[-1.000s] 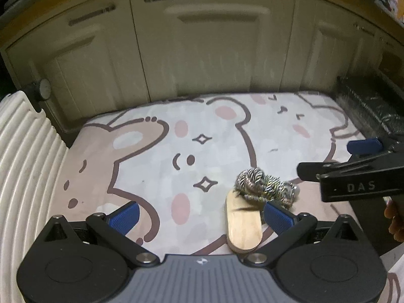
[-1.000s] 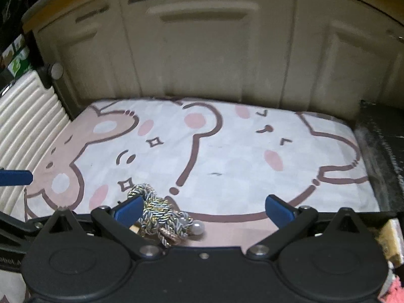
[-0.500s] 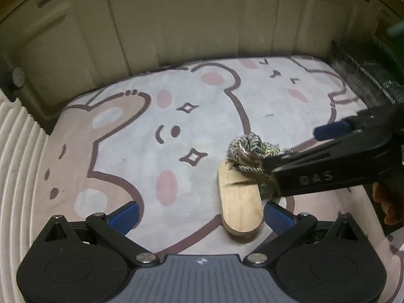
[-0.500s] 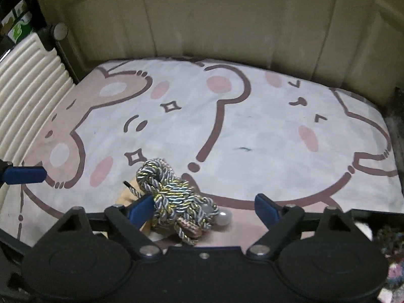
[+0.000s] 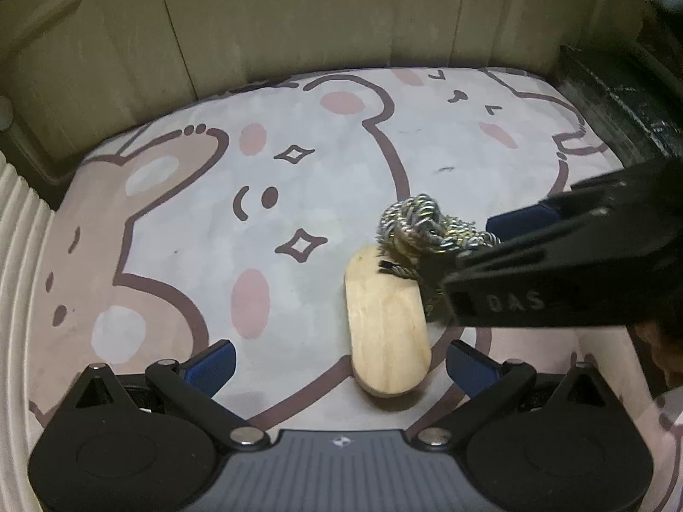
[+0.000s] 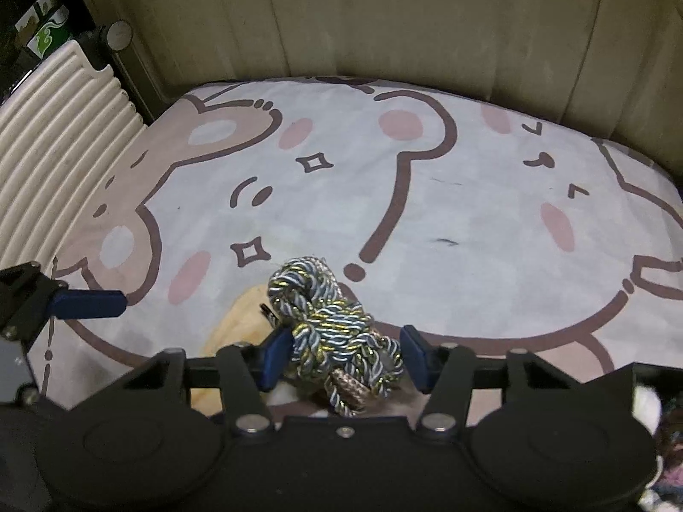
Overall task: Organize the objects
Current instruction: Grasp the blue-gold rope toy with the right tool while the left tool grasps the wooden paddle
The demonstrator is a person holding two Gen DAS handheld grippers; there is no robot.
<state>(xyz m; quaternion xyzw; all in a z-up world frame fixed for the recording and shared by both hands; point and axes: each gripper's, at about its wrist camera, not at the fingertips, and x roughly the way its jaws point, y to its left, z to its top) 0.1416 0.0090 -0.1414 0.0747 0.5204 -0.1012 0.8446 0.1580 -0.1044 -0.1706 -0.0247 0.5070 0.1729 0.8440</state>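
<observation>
A knotted bundle of blue, white and gold cord point(image 6: 333, 328) lies partly on a pale oval wooden board point(image 5: 386, 328) on the bear-print mat point(image 5: 299, 196). My right gripper point(image 6: 345, 354) has its blue pads on either side of the cord, closing around it; the cord also shows in the left wrist view point(image 5: 422, 226) between the right gripper's fingers. My left gripper point(image 5: 337, 365) is open and empty, hovering just in front of the board's near end.
Cream cabinet doors point(image 5: 299, 13) stand behind the mat. A ribbed cream panel point(image 6: 51, 128) lies at the left. A black rack point(image 5: 614, 98) stands at the right. Soft items point(image 6: 666, 461) sit at my lower right edge.
My right gripper has moved forward over the cord and narrowed its fingers around it. My left gripper has moved closer to the board and stayed open.
</observation>
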